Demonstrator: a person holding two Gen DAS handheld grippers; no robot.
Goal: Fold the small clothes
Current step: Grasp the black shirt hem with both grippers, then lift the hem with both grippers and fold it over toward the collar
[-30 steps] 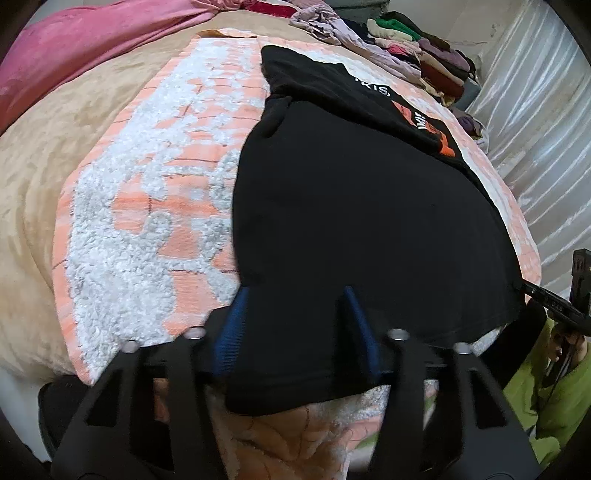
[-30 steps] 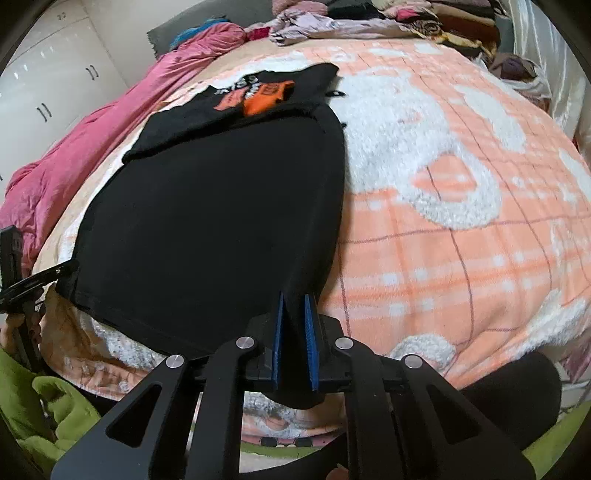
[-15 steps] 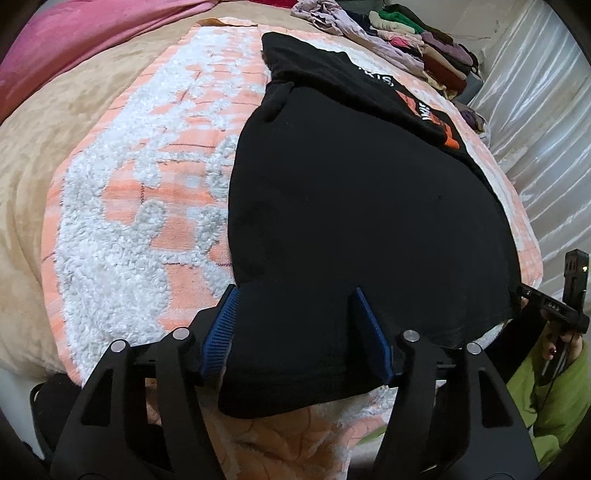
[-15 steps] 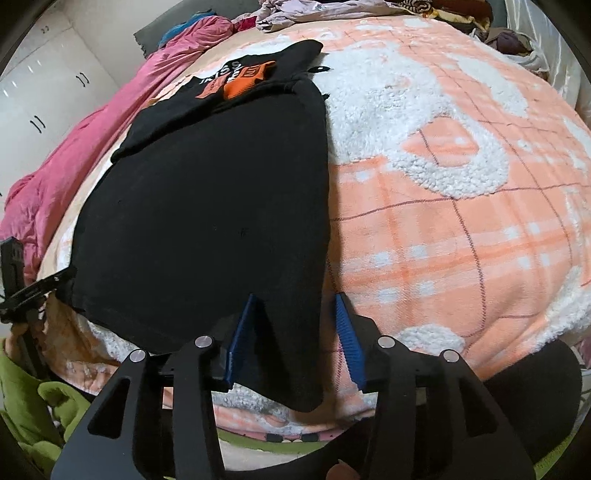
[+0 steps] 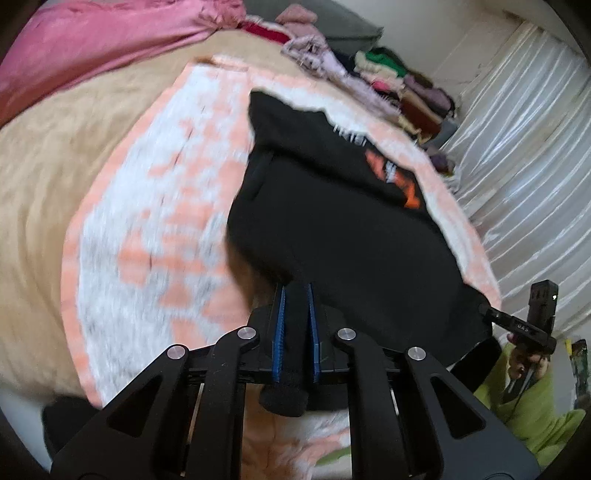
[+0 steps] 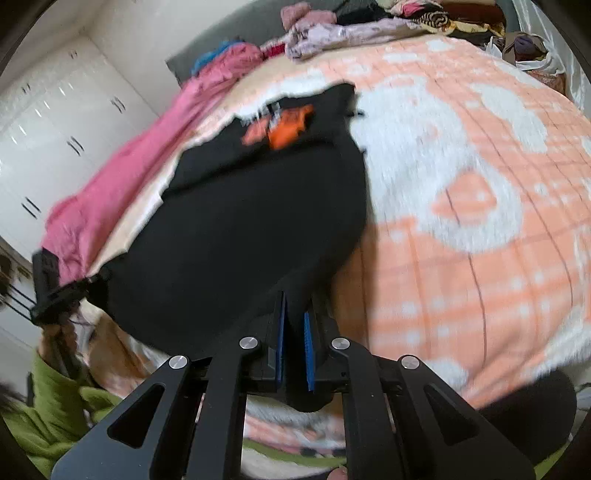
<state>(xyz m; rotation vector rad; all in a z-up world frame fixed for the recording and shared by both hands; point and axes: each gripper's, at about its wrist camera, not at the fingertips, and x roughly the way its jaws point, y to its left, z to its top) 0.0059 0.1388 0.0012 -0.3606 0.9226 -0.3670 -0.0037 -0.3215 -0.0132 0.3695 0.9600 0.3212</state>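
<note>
Both sets of tongs have snapped shut, and that is the change that matters: half a second back each pair of blue pads stood spread around the near hem, with cloth lying loose between them. Now the left gripper has its pads pinched on a bunched tuck of the black cotton T-shirt with the orange chest print, and the right gripper is clamped on the other near corner of that same hem. Neither pair has any gap showing beside the fabric.

The hem is coming up off the bed too. In the left wrist view the near edge, flat a moment ago, arches clear of the peach-and-white fleece blanket, with shadow showing beneath it. The pictures are smeared, so both hands are plainly on the move.

For the fold, this reads as the grasp made and the carry beginning: the bottom edge looks ready to travel up toward the printed end.

The shirt lies lengthwise on the blanket, away from the tongs, its print at the far end and its two near corners inside the jaws. The person's green sleeve shows low at the bed's edge. A heap of mixed clothes waits at the head of the bed.
</note>
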